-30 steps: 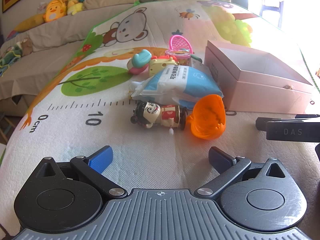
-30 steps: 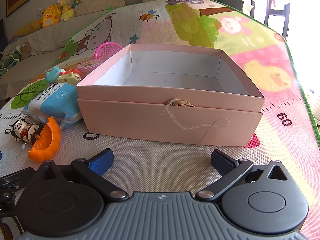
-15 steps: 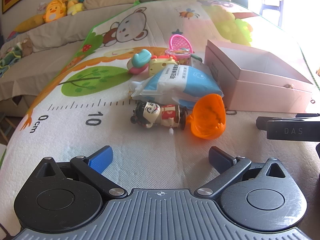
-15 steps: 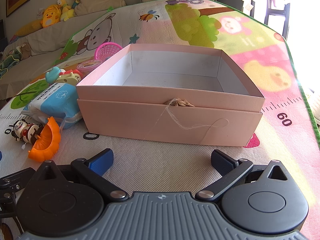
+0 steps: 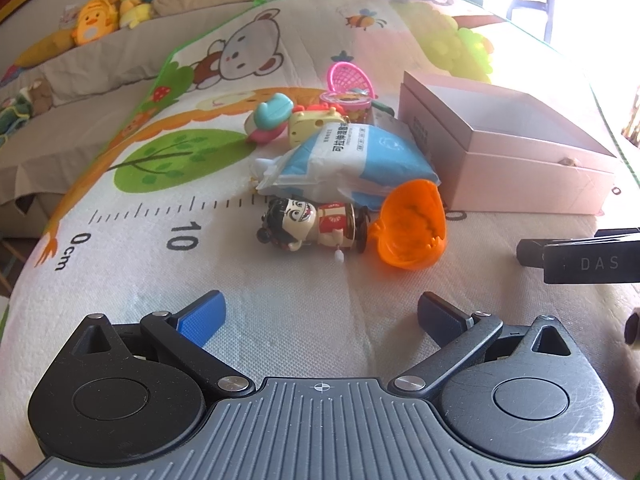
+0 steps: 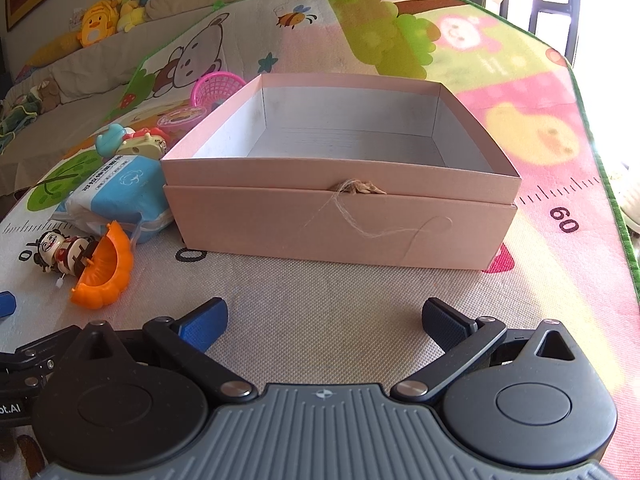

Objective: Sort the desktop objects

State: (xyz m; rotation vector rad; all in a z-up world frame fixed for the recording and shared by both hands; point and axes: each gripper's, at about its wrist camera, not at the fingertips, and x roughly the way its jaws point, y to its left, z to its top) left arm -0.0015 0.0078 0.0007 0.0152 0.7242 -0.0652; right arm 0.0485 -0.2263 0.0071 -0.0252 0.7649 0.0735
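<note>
On the cartoon play mat that covers the desk, the toys crowd one patch: a wind-up doll lies on its side, touching an orange shell-shaped toy, with a blue-and-white tissue pack just behind them and smaller toys and a pink basket beyond. The pink box stands open-topped just right of the pack, its inside bare, a frayed string hanging at its front rim. The left claw hangs over bare mat short of the doll, spread wide and holding nothing. The right claw is likewise spread wide and empty, with a free strip of mat between it and the box front. Open mat runs right of the box to the green edge.
</note>
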